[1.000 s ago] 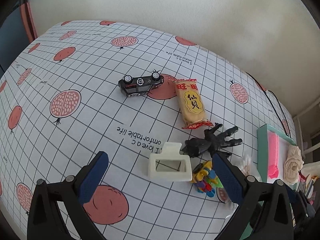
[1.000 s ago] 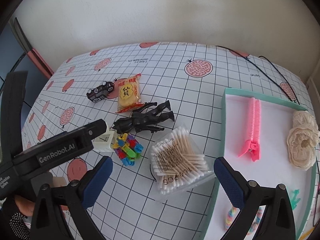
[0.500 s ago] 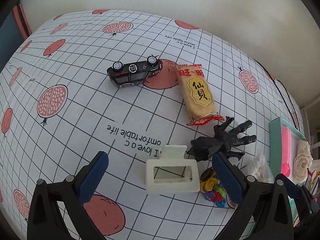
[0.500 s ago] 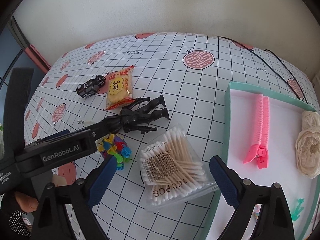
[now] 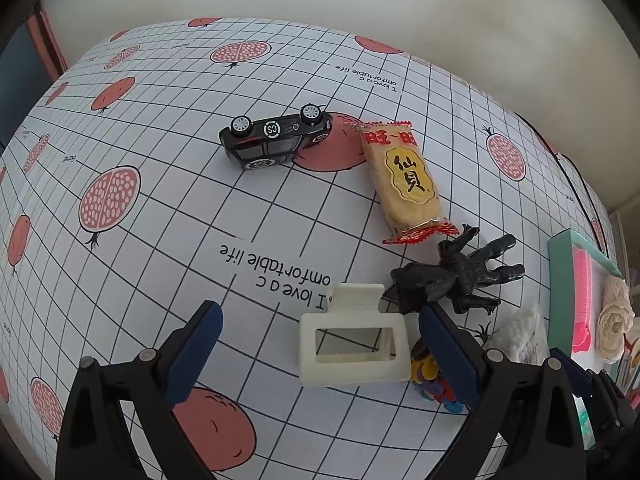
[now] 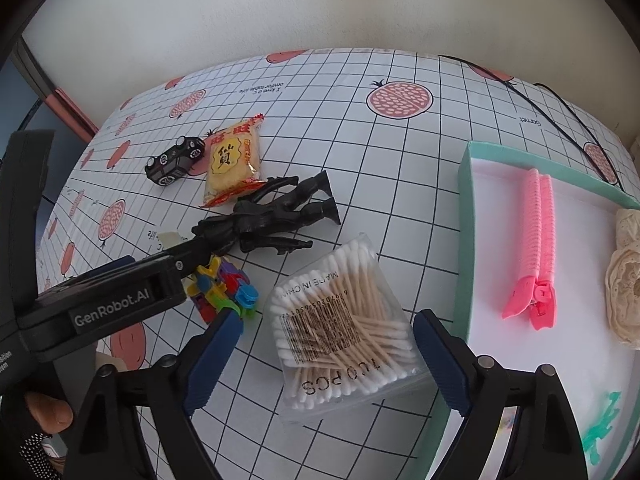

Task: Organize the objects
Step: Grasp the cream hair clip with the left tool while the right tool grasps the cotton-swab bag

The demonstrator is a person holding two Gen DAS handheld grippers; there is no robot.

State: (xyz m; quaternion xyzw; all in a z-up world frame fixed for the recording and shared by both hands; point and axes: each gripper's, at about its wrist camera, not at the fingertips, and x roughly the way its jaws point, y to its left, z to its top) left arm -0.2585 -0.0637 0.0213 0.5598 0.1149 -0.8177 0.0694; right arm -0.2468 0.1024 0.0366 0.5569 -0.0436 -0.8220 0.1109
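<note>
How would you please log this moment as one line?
left gripper: open over white hair clip | right gripper: open, closing, astride cotton swab pack | tray: unreached

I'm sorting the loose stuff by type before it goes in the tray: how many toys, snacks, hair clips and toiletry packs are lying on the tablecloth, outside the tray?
Toys: 3 (black toy car, black action figure, colourful block toy)
Snacks: 1 (rice cracker packet)
Hair clips: 1 (cream claw clip)
Toiletry packs: 1 (cotton swab pack)
Total: 6
</note>
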